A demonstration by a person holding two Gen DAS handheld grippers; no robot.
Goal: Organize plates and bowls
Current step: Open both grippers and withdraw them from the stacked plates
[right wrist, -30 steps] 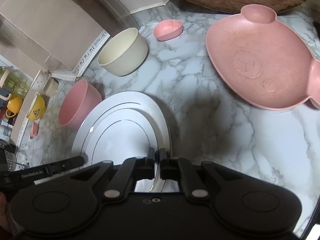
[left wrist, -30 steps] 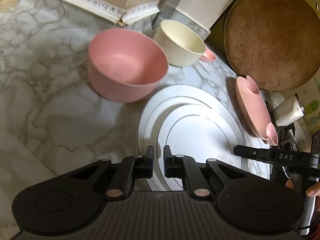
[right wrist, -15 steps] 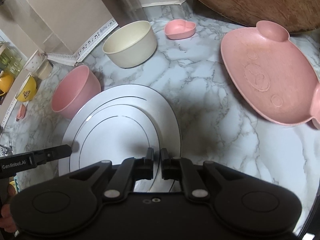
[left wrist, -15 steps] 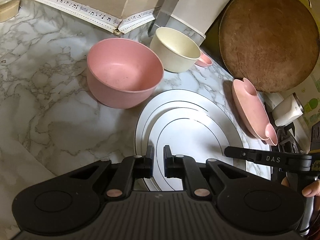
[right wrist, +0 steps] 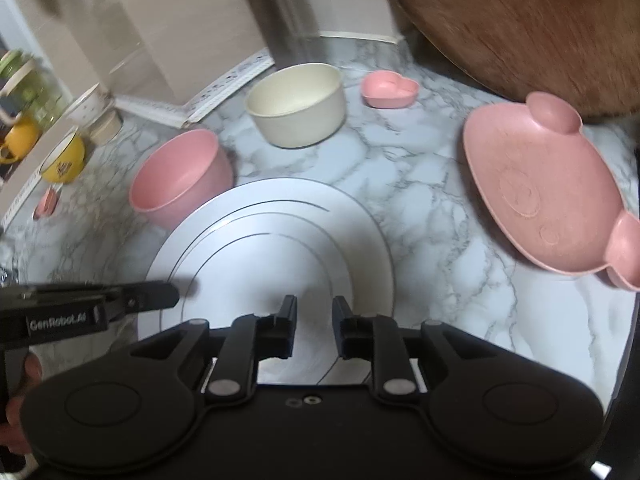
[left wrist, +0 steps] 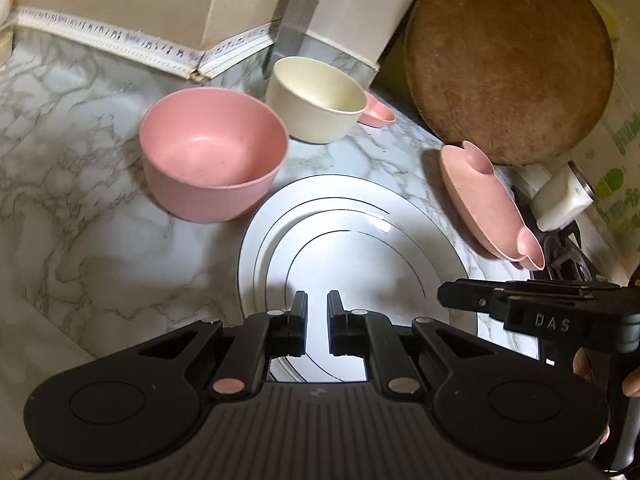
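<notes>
White plates (left wrist: 352,240) lie stacked on the marble counter, also in the right wrist view (right wrist: 272,248). A pink bowl (left wrist: 212,152) (right wrist: 180,176) stands at their far left, a cream bowl (left wrist: 316,96) (right wrist: 296,104) behind it. A pink bear-shaped plate (left wrist: 484,200) (right wrist: 536,192) lies to the right. My left gripper (left wrist: 317,312) hovers over the plates' near left edge, jaws a narrow gap apart, empty. My right gripper (right wrist: 314,316) hovers over their near right edge, jaws slightly open, empty.
A small pink heart dish (right wrist: 388,88) sits behind the cream bowl. A round wooden board (left wrist: 508,60) leans at the back right. A yellow cup (right wrist: 64,160) and jars stand far left. A white container (left wrist: 560,200) sits beside the stove.
Both grippers have pulled back and up from the white plates. The right gripper's jaws have opened from nearly shut; the left's have widened slightly.
</notes>
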